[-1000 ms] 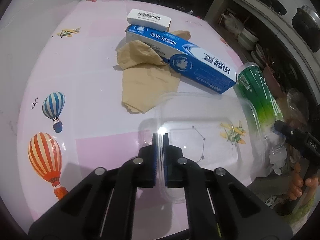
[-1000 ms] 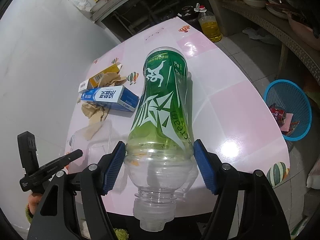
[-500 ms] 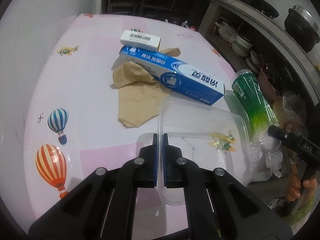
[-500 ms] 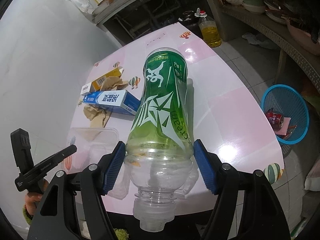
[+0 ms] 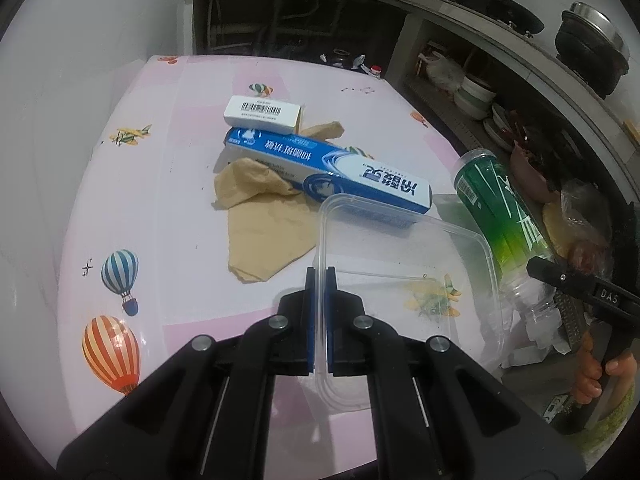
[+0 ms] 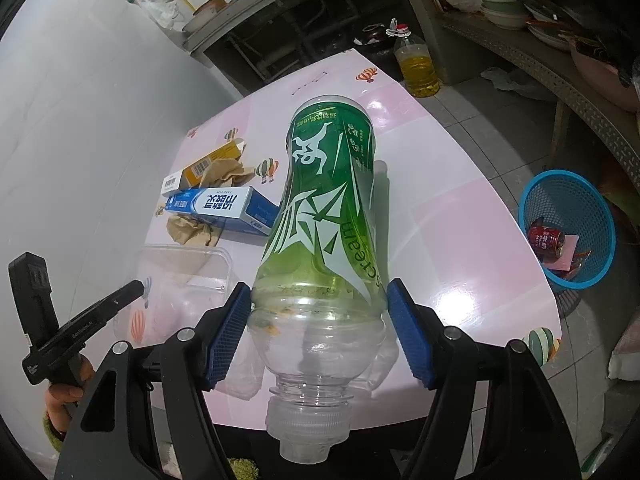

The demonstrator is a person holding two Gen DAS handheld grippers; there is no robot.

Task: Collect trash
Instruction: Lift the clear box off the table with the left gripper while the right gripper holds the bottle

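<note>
The pink table [image 5: 120,208] fills both views. At centre in the right view, the right gripper [image 6: 318,334] clamps the green bottle [image 6: 326,216] neck-down, presumably ready for the blue basket [image 6: 568,228] at right, unseen from the left view. Lower centre there, the left gripper [image 5: 320,280] pinches the clear plastic container [image 5: 404,264] by its rim. The toothpaste box [image 5: 328,170] remains.

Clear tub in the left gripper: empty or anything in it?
Empty. Through the clear tub only the tablecloth's print shows; the left gripper pinches its rim.
</note>
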